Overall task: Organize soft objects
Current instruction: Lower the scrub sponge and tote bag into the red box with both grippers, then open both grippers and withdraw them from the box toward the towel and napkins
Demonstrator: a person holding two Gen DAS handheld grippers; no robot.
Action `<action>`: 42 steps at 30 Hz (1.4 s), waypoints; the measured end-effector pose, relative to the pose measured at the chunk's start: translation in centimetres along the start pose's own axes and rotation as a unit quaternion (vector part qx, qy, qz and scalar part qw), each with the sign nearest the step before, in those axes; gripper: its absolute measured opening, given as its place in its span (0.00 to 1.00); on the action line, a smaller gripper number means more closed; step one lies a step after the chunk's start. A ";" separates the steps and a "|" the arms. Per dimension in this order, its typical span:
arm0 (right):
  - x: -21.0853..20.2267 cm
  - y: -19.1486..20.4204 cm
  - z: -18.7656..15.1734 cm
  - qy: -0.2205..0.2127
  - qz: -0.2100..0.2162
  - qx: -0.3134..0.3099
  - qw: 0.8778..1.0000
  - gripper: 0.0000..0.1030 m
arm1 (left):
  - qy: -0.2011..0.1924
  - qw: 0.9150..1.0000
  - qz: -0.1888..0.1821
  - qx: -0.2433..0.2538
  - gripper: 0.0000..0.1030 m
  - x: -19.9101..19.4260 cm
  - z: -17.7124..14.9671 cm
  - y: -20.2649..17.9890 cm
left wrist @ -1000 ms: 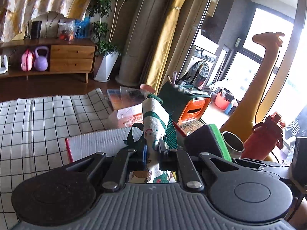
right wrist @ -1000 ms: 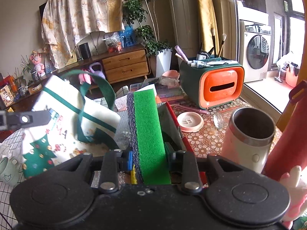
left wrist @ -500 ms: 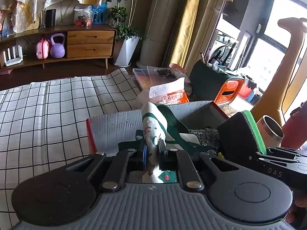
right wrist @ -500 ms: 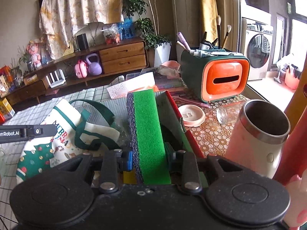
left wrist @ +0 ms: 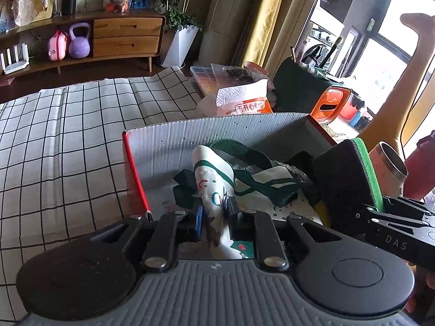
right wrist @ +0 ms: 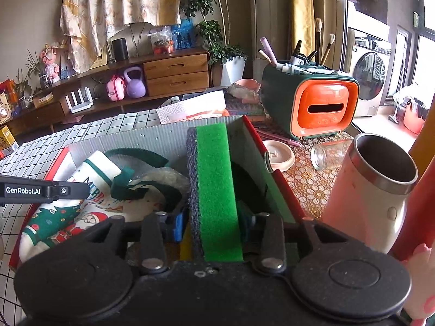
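Checked white cloth (left wrist: 68, 141) covers the work surface, with a wooden sideboard (left wrist: 119, 38) and a potted plant (left wrist: 176, 27) along the far wall. On the cloth stands an open box (left wrist: 217, 133) with grey corrugated inner walls and red edges. Left gripper (left wrist: 214, 214): jaws pressed together on a fold of the cloth bag (left wrist: 214, 179), a white bag with green straps and Christmas print. The pinched fold stands upright between the fingers; the rest of the bag lies inside the box, spread toward its left side in the right wrist view (right wrist: 81, 206). Right gripper (right wrist: 214, 222): jaws clamped on a sponge (right wrist: 214, 190), green on one face and dark grey on the other, held on edge over the right part of the box, just beside the right wall. In the left wrist view the sponge (left wrist: 345, 176) sits to the right of the bag. Outside the box, to its right, stand a steel-rimmed cup (right wrist: 380, 179), a glass jar (right wrist: 323, 154) lying on its side, a small white dish (right wrist: 280, 157), and a green-and-orange holder (right wrist: 312, 100) with brushes.
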State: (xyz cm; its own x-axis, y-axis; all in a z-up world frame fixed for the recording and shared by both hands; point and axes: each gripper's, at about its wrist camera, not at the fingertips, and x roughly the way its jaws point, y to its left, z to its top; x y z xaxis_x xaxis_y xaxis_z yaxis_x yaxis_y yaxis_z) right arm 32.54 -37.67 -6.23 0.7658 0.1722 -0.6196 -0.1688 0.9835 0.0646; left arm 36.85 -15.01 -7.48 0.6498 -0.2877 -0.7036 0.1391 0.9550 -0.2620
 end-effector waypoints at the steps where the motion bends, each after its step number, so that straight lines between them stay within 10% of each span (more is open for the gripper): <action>1: -0.1 0.1 0.0 0.000 0.000 -0.002 1.000 0.52 | 0.001 1.000 0.000 0.001 0.19 -0.2 -0.1 0.0; 30: -8.7 4.2 -1.8 -0.032 0.005 -0.043 0.999 0.90 | -0.043 0.997 0.004 0.065 0.30 -11.5 -3.8 -0.3; 34: -10.5 5.8 -2.0 -0.036 0.027 -0.045 0.998 0.94 | -0.059 0.997 0.007 0.054 0.71 -14.1 -4.6 0.7; 42: -13.5 10.1 -1.9 -0.054 0.073 -0.062 0.994 1.00 | -0.089 0.995 0.028 0.039 0.73 -19.5 -6.1 3.8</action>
State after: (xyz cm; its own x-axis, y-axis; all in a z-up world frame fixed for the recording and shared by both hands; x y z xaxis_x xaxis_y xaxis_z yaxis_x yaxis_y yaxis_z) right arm 19.31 -30.17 1.31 0.7887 0.3243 -0.5223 -0.3535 0.9343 0.0463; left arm 20.18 -6.17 1.25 0.7785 -0.2241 -0.5862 0.1529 0.9737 -0.1692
